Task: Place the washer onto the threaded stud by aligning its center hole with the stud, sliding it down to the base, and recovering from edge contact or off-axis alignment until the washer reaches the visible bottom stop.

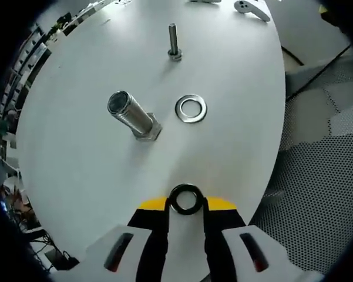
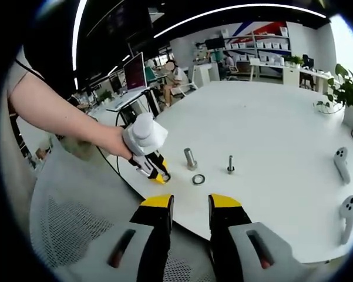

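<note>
My left gripper [image 1: 186, 205] is shut on a dark washer [image 1: 185, 199], holding it on edge above the white table's near side. Ahead of it a thick threaded stud [image 1: 133, 115] stands on its hex base, tilted toward the view's left. A second, bright washer [image 1: 191, 108] lies flat to the stud's right. Further off stands a thin bolt [image 1: 174, 41]. In the right gripper view, a hand holds the left gripper [image 2: 162, 175] near the thick stud [image 2: 190, 158], flat washer [image 2: 198, 179] and thin bolt [image 2: 230, 164]. My right gripper [image 2: 191, 212] is open and holds nothing, back off the table edge.
The round white table [image 2: 270, 129] carries two white controllers [image 2: 341, 163] [image 2: 348, 216] at its right side, one of them also at the far edge [image 1: 251, 9]. A mesh chair [image 2: 70, 223] sits below the table edge. Potted plants [image 2: 348, 88] and office desks stand behind.
</note>
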A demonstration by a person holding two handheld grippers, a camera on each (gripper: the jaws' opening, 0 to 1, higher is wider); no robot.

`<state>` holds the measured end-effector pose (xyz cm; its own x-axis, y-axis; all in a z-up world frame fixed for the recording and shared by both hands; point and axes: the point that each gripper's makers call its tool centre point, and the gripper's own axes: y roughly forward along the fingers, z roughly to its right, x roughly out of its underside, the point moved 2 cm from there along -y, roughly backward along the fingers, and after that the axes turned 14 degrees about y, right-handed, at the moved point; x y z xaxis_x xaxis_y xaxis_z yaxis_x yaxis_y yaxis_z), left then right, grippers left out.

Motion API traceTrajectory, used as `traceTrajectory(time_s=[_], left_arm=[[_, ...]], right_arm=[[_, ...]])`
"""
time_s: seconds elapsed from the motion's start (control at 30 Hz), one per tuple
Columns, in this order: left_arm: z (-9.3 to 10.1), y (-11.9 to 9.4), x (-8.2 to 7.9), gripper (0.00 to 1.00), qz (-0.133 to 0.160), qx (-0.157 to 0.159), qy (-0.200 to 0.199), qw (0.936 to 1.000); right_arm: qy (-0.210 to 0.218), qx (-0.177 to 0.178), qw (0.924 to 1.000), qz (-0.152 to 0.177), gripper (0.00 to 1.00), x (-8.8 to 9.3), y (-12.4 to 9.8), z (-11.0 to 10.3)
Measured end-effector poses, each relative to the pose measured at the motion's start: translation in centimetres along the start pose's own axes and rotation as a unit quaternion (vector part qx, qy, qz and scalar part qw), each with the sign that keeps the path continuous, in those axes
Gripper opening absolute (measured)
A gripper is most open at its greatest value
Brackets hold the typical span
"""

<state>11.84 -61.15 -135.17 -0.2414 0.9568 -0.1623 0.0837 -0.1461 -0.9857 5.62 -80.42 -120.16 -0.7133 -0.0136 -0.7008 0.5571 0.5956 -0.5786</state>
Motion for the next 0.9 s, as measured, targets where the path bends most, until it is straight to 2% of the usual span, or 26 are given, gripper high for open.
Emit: traceTrajectory(time_s=[0.3, 0.43, 0.53, 0.67, 0.9], left_arm=[[-0.2, -0.1, 0.0, 0.18, -0.004, 0.004, 0.001, 1.0], [-0.7, -0.2, 0.5, 0.18, -0.009, 0.004, -0.002, 1.0], [-1.0, -0.8, 0.4, 0.18, -0.002, 0.0, -0.005, 1.0], [-1.7, -2.1, -0.4, 0.18, 0.014, -0.009, -0.001, 0.9999], [-3.0, -4.9, -2.8, 0.18, 0.049, -0.029, 0.021, 0.9982]], right_arm=[[0.001, -0.001, 1.0, 0.002, 0.26, -0.1, 0.0, 0.0], [0.002, 0.0, 1.0, 0.004, 0.26, -0.1, 0.0, 0.1], [0.004, 0.001, 1.0, 0.006, 0.26, -0.2, 0.0, 0.1], [0.004, 0.0, 1.0, 0.006, 0.26, -0.2, 0.0, 0.1], [0.006, 0.0, 1.0, 0.002, 0.26, -0.1, 0.0, 0.1]])
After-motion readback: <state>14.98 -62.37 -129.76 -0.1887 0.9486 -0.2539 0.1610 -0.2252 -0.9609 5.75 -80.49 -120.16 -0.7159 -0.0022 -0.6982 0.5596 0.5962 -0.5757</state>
